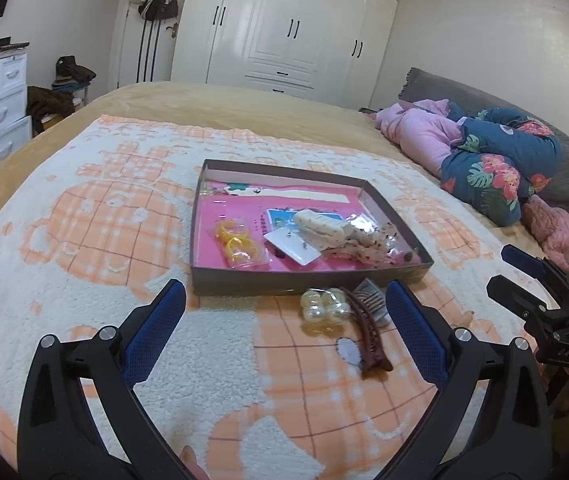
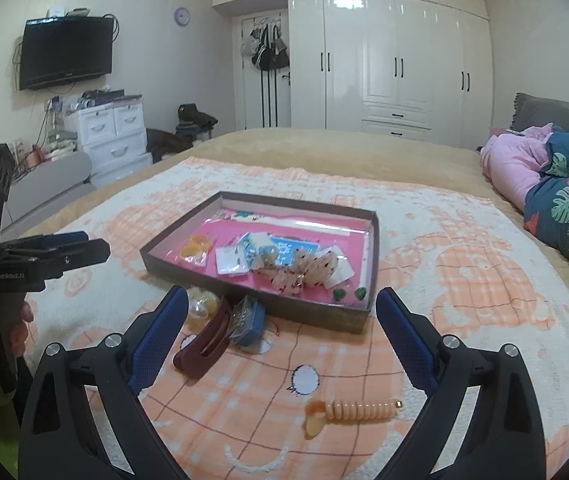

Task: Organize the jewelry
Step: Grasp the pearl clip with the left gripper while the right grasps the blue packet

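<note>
A shallow brown box point(image 1: 308, 280) point(image 2: 252, 304) with a pink bottom lies on the blanket and holds yellow rings point(image 1: 238, 242), a cream hair clip point(image 1: 324, 228), earring cards and a speckled hair piece point(image 2: 304, 270). In front of it lie a maroon hair clip point(image 1: 368, 332) point(image 2: 204, 344), a bag of pearl beads point(image 1: 322, 310) and a small blue comb packet point(image 2: 248, 320). A peach beaded piece point(image 2: 348, 410) lies nearer. My left gripper point(image 1: 284, 320) is open and empty above the blanket. My right gripper point(image 2: 280, 324) is open and empty; it also shows in the left wrist view point(image 1: 524, 276).
The orange-and-white blanket point(image 1: 84, 240) covers a bed. Pink and blue floral bedding point(image 1: 496, 160) is piled at the right. White wardrobes point(image 2: 396, 60) stand behind the bed. A white drawer unit point(image 2: 112, 132) and wall TV point(image 2: 64, 52) are at the left.
</note>
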`<state>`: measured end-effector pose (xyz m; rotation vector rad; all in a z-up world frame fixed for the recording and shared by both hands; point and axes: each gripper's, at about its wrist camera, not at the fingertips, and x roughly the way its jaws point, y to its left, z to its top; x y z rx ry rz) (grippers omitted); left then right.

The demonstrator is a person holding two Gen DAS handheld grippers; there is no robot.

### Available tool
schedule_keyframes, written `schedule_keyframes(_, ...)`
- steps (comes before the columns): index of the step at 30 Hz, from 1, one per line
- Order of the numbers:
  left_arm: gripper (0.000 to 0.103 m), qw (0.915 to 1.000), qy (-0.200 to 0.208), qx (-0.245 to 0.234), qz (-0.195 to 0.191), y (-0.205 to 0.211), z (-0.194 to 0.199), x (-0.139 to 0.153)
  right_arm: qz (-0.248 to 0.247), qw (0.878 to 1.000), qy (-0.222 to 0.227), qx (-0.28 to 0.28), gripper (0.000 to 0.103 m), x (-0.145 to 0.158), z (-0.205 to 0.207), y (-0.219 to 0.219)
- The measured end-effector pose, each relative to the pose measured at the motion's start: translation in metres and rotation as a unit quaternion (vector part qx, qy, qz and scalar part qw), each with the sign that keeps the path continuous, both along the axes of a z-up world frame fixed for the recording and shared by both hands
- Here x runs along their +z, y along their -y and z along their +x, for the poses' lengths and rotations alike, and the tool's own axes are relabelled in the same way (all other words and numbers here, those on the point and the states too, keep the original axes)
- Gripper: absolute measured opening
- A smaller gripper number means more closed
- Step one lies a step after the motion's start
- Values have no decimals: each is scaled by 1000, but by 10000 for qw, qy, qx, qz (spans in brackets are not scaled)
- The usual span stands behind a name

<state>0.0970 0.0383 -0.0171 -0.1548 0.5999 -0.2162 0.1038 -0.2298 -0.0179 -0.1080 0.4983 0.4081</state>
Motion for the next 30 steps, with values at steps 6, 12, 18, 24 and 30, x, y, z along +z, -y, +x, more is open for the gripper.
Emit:
schedule_keyframes(6, 92, 9999, -108, 25, -39, -5, 5, -14, -160, 9997, -181, 29, 92, -16, 10, -11)
schedule_keyframes(12, 92, 9997, -224, -59, 12, -3, 12, -27, -208, 9988, -449, 59, 92, -31, 24, -18)
schedule_keyframes(18, 92, 9991, -377, -191, 63, 2, 19, -40, -182, 9957, -886, 209, 75, -46, 43, -25)
schedule_keyframes(24, 86, 9978, -555, -334, 137, 11, 33, -51, -6, 9905, -1317, 390, 53, -60, 60, -32)
schedule_keyframes(30, 76, 9955, -710, -605, 149, 26, 47, -58, 226, 9836, -1732, 440, 45, -73, 76, -32)
